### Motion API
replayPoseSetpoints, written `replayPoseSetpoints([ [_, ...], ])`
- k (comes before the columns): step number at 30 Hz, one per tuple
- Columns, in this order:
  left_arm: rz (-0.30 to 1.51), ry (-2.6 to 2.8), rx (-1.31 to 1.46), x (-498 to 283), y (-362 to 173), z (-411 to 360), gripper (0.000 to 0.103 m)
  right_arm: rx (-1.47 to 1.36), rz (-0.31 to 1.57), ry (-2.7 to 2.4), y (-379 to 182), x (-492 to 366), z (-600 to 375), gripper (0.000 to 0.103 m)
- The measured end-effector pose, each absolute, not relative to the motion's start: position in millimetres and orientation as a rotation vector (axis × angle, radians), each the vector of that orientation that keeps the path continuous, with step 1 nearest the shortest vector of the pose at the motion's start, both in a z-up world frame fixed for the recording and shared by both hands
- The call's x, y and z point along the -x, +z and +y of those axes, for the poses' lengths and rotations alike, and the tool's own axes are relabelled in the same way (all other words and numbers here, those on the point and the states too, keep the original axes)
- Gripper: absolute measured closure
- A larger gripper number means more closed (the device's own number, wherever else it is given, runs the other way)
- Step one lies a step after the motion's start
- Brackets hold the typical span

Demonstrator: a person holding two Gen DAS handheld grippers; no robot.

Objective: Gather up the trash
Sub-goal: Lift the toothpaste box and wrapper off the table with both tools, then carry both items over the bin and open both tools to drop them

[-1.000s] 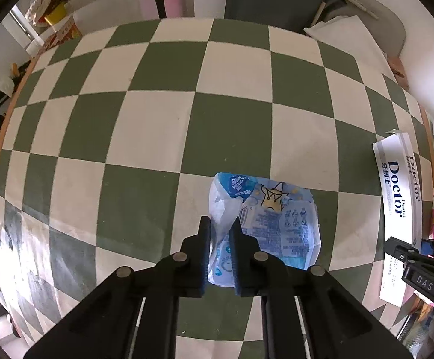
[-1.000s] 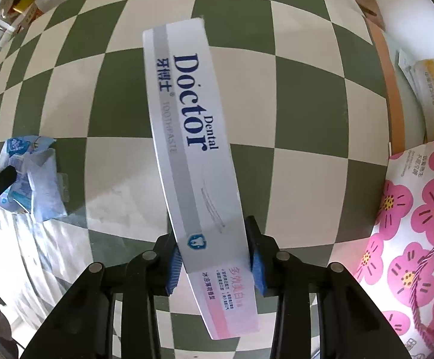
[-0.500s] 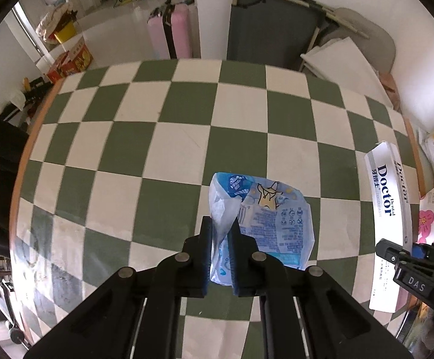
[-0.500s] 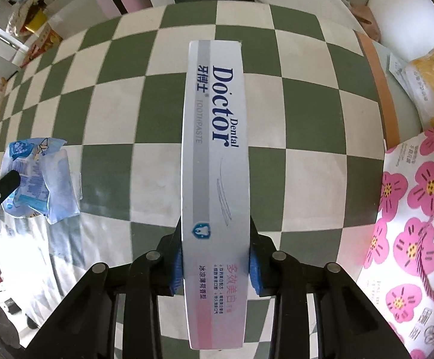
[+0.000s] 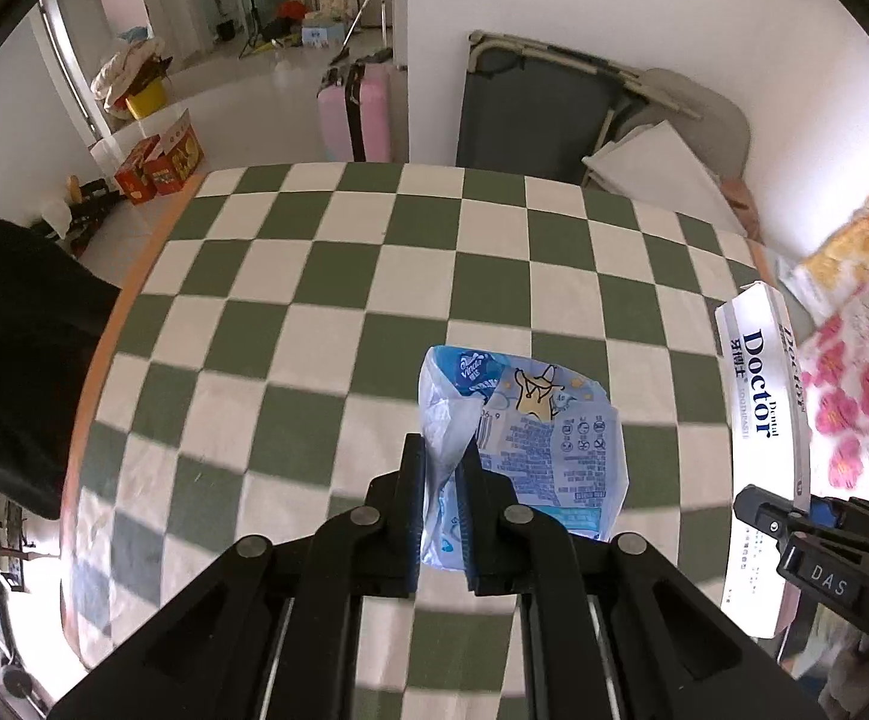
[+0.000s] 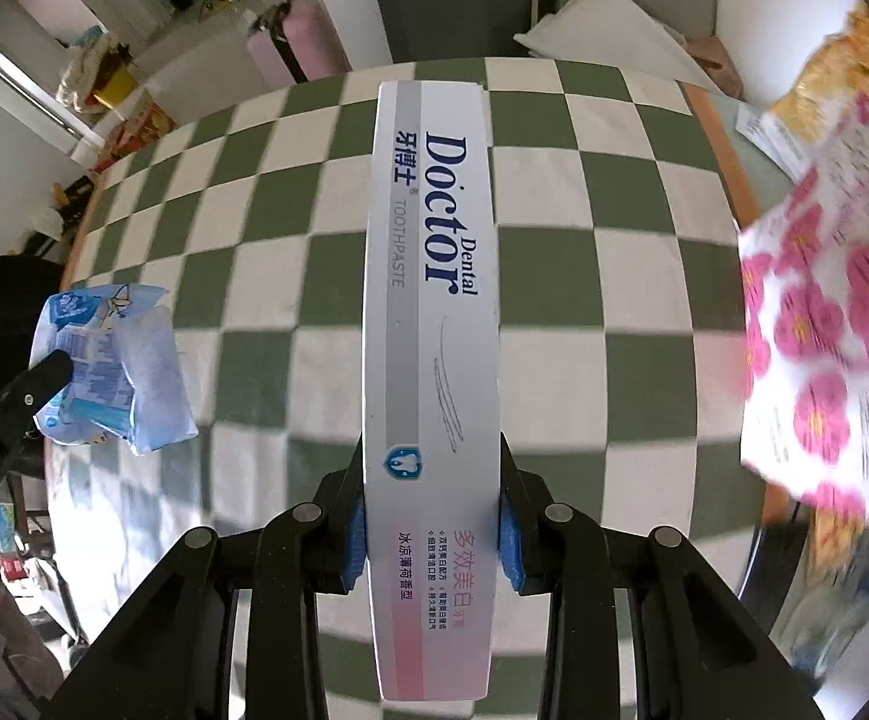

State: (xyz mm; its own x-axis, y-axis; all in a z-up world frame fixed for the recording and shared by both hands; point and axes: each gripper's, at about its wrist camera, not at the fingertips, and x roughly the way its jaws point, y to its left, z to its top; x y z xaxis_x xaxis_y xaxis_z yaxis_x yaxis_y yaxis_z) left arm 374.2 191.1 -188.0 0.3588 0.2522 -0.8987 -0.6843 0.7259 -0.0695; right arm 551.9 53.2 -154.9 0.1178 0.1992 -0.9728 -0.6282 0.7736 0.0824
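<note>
My left gripper [image 5: 441, 468] is shut on a crumpled blue tissue-pack wrapper [image 5: 530, 444] and holds it above the green-and-white checkered table [image 5: 326, 276]. The wrapper also shows at the left of the right wrist view [image 6: 110, 372]. My right gripper [image 6: 432, 498] is shut on a long white "Doctor Dental" toothpaste box [image 6: 434, 276], held lengthwise above the table. The box also shows at the right of the left wrist view [image 5: 761, 396], with the right gripper's fingers [image 5: 770, 510] on it.
A white bag with pink flowers [image 6: 842, 324] hangs at the table's right edge, also in the left wrist view [image 5: 860, 384]. A yellow packet [image 6: 854, 60] lies beyond it. A grey folded cot [image 5: 530, 102] and pink suitcase [image 5: 362, 114] stand behind the table. Dark cloth [image 5: 8, 348] is at left.
Both grippers have risen from the table with their loads. The toothpaste box has swung from a slant to straight along the right gripper. The flowered bag looms larger at right.
</note>
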Motion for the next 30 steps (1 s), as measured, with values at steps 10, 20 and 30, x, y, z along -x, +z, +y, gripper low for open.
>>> replayPoseSetpoints([
  [10, 0.974, 0.544, 0.429, -215.8, -161.1, 136.5, 0.096, 0.296, 1.269, 0.621, -134.6, -373.1, -9.5, 0.067],
  [20, 1.114, 0.455, 0.472, -55.1, -203.6, 86.0, 0.096, 0.194, 1.410, 0.607, -173.3, -163.2, -88.1, 0.067],
  [30, 1.399, 0.474, 0.619, 9.7, -364.6, 64.3, 0.096, 0.239, 1.709, 0.595, -334.4, -70.6, -122.6, 0.067],
])
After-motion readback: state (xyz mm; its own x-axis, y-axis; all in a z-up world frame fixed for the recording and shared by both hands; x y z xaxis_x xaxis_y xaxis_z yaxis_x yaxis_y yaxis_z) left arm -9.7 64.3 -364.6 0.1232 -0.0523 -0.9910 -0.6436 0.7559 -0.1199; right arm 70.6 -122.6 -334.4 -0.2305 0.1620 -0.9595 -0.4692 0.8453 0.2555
